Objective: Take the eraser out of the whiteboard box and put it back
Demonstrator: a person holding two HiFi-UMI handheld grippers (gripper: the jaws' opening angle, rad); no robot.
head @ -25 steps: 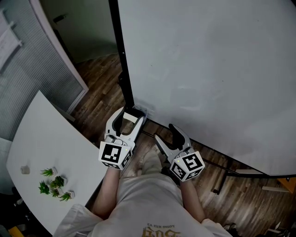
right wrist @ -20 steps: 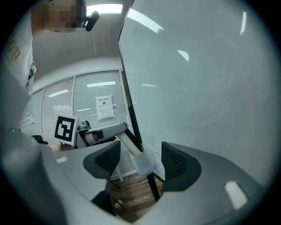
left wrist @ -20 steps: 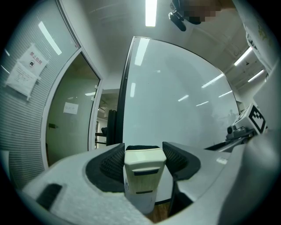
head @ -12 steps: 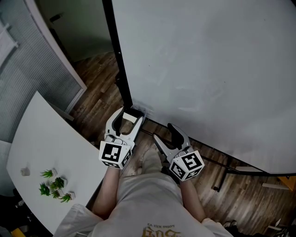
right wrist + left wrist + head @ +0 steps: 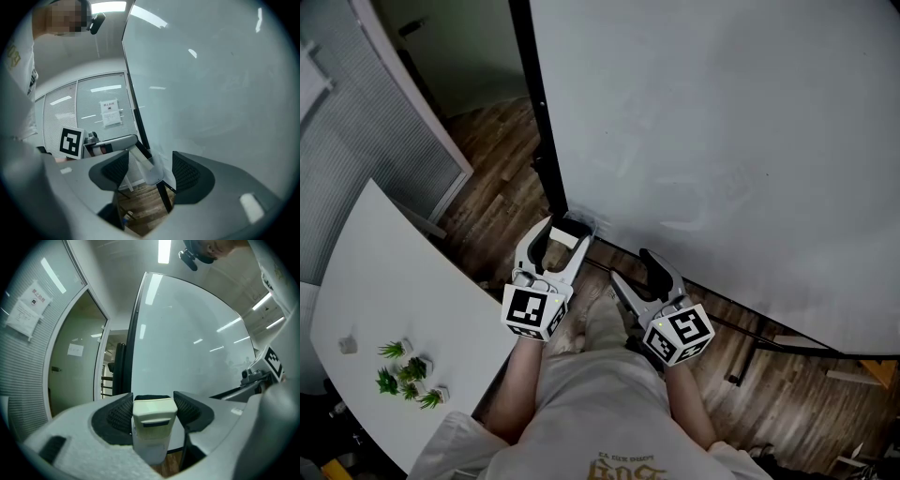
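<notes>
you're holding the left gripper (image 5: 562, 238) level, clamped on the eraser (image 5: 154, 416); the right gripper (image 5: 636, 267) is hovering beside it, jaws apart.

We find no readable text. Gold lettering on the shirt (image 5: 623, 466) is upside down and illegible. Print on the paper notice (image 5: 28, 305) on the glass partition (image 5: 26, 380) is too small. Cubes on the left gripper (image 5: 565, 228) and right gripper (image 5: 636, 267) bear square coded markers only.

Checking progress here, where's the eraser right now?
In the left gripper view the eraser sits clamped in the jaws of the left gripper, just in front of the lower left corner of the whiteboard.
</notes>
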